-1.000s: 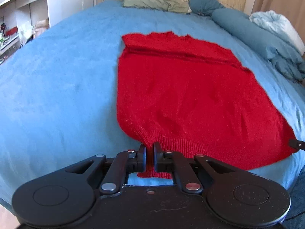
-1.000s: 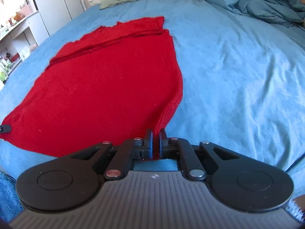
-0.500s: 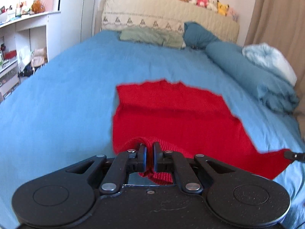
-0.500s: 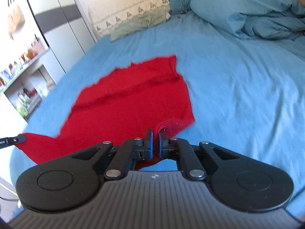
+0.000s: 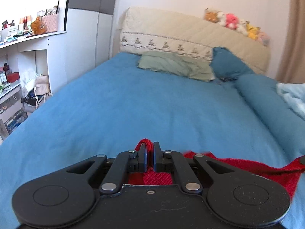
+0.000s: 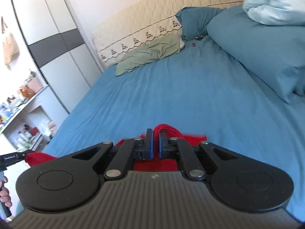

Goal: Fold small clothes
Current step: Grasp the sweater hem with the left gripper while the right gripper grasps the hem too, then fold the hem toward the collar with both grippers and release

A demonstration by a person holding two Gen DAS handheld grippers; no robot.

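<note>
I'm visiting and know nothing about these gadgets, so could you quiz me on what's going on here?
1. True or false: the left gripper is shut on the red sweater.
2. What does the right gripper hold? A) green pillow B) red sweater C) nothing
3. Fill in: the soft toys sit on top of the ______.

Key: 1 true; 2 B; 3 headboard.

The knit (image 5: 236,165) at lower centre is solid red. The sheet (image 5: 133,103) is plain blue. At upper centre, the headboard cover (image 5: 171,30) is cream with a row of small tree motifs; the pillow (image 5: 171,64) is sage green.
</note>
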